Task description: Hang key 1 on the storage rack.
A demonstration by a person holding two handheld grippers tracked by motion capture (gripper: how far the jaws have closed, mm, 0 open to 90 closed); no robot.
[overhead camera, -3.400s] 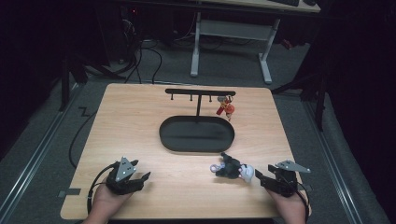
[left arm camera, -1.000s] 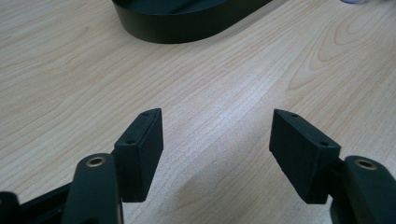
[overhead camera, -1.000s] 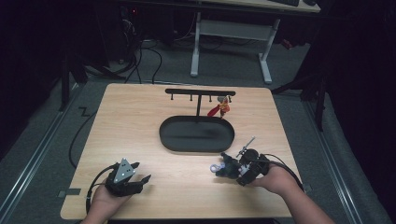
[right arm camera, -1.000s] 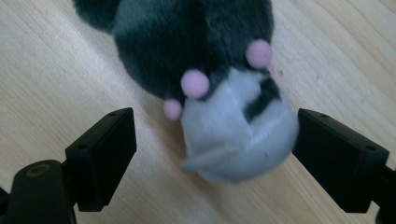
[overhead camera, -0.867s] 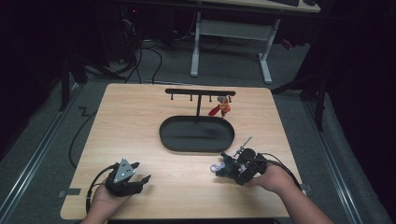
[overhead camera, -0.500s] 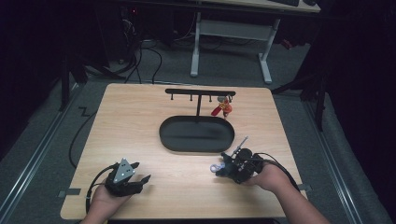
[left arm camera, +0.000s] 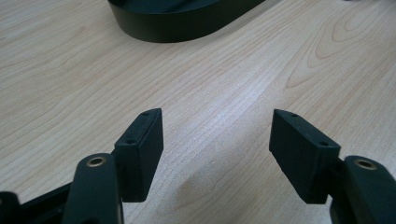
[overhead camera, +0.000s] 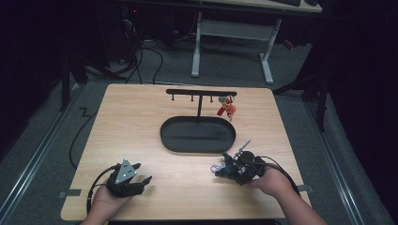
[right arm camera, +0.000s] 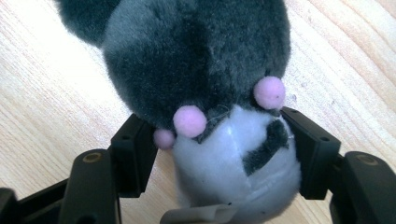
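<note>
A small plush toy (overhead camera: 216, 167), dark grey and white with pink pom-poms (right arm camera: 189, 120), lies on the wooden table right of centre, near the front. My right gripper (overhead camera: 225, 169) reaches it from the right, and its jaws have just been closing. In the right gripper view both pads (right arm camera: 312, 151) press on the plush toy's (right arm camera: 205, 60) white lower part. My left gripper (overhead camera: 142, 178) rests at the front left of the table, open. Between its pads (left arm camera: 140, 151) I see bare wood.
A black oval tray (overhead camera: 165, 137) sits mid-table, just behind the plush; its wall (left arm camera: 177, 30) also appears far ahead of the left jaws. A black hook rack (overhead camera: 201, 93) stands behind it, with a red keychain (overhead camera: 226, 108) hanging at its right end.
The right hand came in from the table's right edge to the plush, and its jaws closed onto it. The keychain swayed slightly. The left hand stayed put.
</note>
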